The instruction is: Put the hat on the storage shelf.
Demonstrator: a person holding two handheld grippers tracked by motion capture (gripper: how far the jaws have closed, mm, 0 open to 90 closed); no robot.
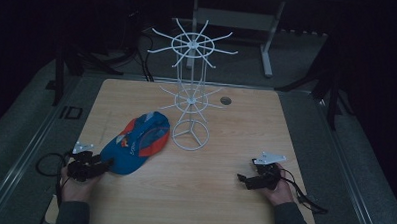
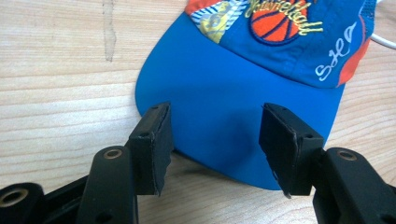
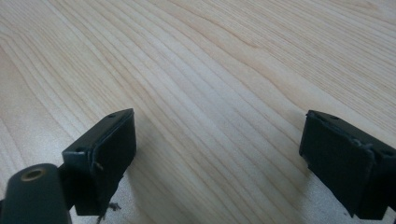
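The left gripper [image 2: 215, 140] is spread open, its blocky black pads either side of the smooth blue brim of a fabric cap [image 2: 243, 93], gripping nothing. The right gripper [image 3: 219, 158] gapes wide over bare, pale-grained wooden table [image 3: 210, 70]. A spindly white wire rack [image 1: 191, 91] stands beyond the cap.

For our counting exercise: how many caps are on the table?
1. The blue and orange cap lies on the table left of the white wire rack, its brim between the left gripper's open jaws.
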